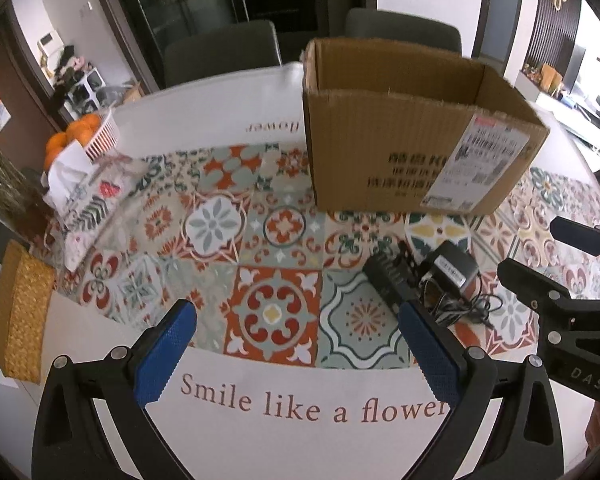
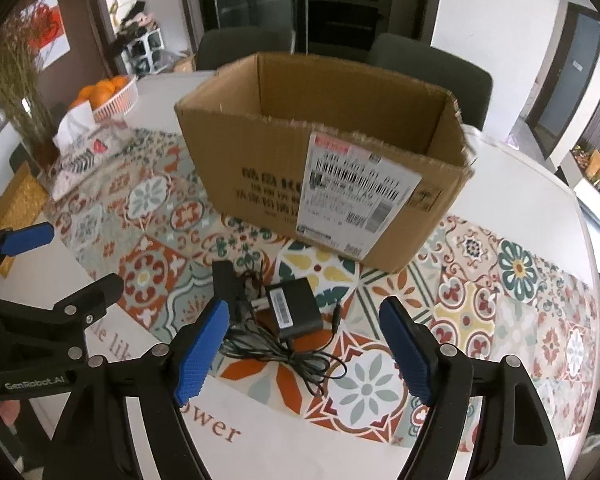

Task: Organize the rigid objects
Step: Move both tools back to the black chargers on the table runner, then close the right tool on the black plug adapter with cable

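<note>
The table (image 2: 540, 184) carries an open cardboard box (image 2: 320, 176). Near the box's labelled front lie a black power adapter (image 2: 294, 308) with its tangled cord and, touching it, a black slotted block (image 2: 226, 280). Both the left tool (image 1: 296, 356) and right tool (image 2: 304, 352) hover spread, gripping nothing.

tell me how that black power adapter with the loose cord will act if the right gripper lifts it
The power adapter looks like a stiff, boxy block, so the open right gripper can probably pinch it without it deforming. Its thin cord lies in loose loops on the tablecloth, so it will likely dangle, drag, and may snag the black bar beside it.
</note>
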`<state>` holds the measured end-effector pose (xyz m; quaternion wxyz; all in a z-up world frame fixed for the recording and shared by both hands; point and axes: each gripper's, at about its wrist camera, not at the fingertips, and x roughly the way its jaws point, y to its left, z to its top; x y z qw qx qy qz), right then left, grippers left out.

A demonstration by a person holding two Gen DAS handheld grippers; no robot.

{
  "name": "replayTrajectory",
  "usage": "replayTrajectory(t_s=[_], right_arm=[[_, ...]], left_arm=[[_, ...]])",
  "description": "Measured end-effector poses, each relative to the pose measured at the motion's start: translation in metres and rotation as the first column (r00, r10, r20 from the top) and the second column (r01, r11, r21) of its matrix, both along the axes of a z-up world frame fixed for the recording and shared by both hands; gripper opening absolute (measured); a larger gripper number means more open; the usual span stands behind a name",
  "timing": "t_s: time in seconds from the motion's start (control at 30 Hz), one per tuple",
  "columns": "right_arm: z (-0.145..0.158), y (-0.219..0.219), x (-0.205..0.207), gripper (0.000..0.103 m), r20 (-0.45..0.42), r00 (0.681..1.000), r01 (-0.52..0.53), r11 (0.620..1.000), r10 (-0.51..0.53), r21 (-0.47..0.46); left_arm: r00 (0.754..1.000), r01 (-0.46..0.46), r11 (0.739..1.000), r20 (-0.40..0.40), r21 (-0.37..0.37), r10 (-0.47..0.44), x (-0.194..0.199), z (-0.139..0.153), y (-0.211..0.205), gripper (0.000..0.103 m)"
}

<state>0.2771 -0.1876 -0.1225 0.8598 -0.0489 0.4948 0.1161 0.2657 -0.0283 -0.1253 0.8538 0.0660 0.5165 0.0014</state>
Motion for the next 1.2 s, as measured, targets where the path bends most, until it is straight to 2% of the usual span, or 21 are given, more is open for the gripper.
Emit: replayTrajectory(t_s=[0.37, 0.63, 1.1, 1.17, 1.2], right_arm=[[-0.042, 0.002, 0.016, 0.068, -0.09, 0.995, -0.037, 0.999, 0.037, -0.001], [-0.069, 0.001, 0.029, 0.063, -0.15, 0.988, -0.049, 0.999, 0.048, -0.004], [-0.098, 0.008, 0.04, 0.057, -0.191, 0.98, -0.041, 0.999, 0.045, 0.029], [-0.097, 0.01, 0.04, 0.054, -0.188, 0.981, -0.039, 0.999, 0.044, 0.027], [-0.097, 0.01, 0.039, 0.049, -0.184, 0.982, -0.036, 0.999, 0.04, 0.025]], left_arm=[[0.996, -0.014, 1.0, -0.093, 0.0, 0.014, 0.012, -0.036, -0.001, 0.103], [0.991, -0.021, 1.0, -0.13, 0.014, 0.023, 0.02, -0.053, -0.003, 0.103], [0.984, -0.048, 0.999, -0.17, 0.019, 0.051, 0.027, -0.069, 0.004, 0.102], [0.983, -0.051, 0.999, -0.173, 0.014, 0.053, 0.027, -0.07, 0.005, 0.102], [0.983, -0.052, 0.999, -0.175, 0.013, 0.053, 0.027, -0.07, 0.005, 0.102]])
